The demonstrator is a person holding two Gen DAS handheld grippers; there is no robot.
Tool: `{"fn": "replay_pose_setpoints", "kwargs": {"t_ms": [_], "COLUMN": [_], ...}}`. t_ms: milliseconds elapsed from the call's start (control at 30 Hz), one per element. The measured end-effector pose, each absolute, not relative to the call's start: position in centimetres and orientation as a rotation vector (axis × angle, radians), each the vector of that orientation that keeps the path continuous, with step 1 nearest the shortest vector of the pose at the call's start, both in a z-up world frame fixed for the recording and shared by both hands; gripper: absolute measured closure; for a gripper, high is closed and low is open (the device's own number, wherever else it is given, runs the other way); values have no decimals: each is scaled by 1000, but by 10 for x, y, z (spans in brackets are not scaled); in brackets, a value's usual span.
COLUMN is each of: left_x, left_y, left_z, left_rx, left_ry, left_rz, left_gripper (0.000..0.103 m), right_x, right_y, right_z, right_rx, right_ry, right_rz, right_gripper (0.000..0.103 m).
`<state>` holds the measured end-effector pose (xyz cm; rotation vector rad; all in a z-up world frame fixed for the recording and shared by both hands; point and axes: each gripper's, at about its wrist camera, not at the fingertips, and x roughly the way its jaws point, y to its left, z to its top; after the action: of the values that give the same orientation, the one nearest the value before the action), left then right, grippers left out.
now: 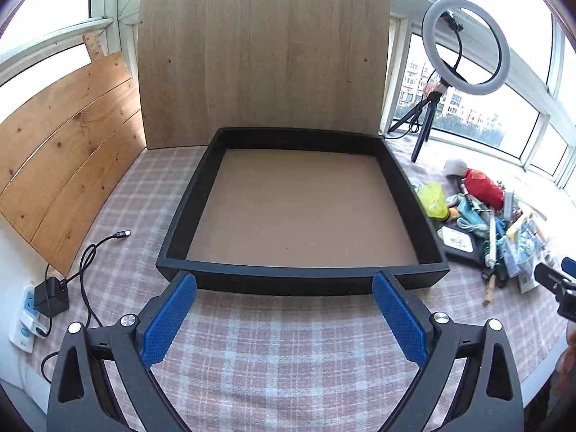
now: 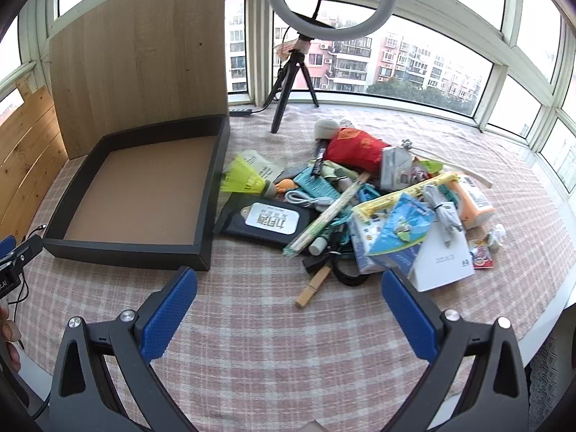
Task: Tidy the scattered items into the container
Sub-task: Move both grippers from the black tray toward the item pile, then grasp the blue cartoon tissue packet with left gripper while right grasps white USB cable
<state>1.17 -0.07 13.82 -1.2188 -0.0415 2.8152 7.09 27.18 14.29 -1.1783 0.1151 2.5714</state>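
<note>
The black tray (image 1: 302, 282) lies bare inside, open from above. The wood board (image 1: 262, 57) blocks its far side. The clutter pile (image 2: 360, 208) crowds its right wall; checked cloth (image 2: 252, 324) nearer stays free.

The black case (image 2: 264, 220) lying just right of the black tray (image 2: 205, 194) carries a white label with large Chinese characters, seen upside down. The white box (image 2: 442, 262) further right bears small print too blurred to read.
</note>
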Motion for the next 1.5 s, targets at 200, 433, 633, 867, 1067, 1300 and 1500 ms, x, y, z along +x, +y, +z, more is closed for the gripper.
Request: {"fn": "replay_pose_setpoints", "kwargs": {"t_ms": [200, 433, 633, 867, 1067, 1300, 1500], "left_x": [22, 27, 25, 22, 9, 1, -2], "left_y": [-1, -7, -1, 36, 78, 158, 245], "left_z": [160, 182, 191, 204, 213, 213, 192], "left_rx": [-1116, -1066, -1069, -1034, -1038, -1006, -1010], "left_ry": [-42, 23, -49, 1, -3, 95, 188], "left_rz": [2764, 2791, 2761, 2747, 2710, 2602, 2446], "left_gripper": [4, 4, 4, 4, 4, 5, 6], "right_x": [98, 142, 169, 170, 157, 143, 119], "right_y": [285, 308, 327, 373, 415, 476, 507], "right_z": [177, 204, 209, 216, 215, 188, 155], "right_rx": [-1078, -964, -954, -925, -930, -1000, -1149], "right_ry": [61, 164, 160, 211, 160, 265, 285], "right_rz": [2551, 2544, 2522, 2551, 2558, 2558, 2585], "right_gripper": [0, 0, 0, 1, 9, 20, 49]}}
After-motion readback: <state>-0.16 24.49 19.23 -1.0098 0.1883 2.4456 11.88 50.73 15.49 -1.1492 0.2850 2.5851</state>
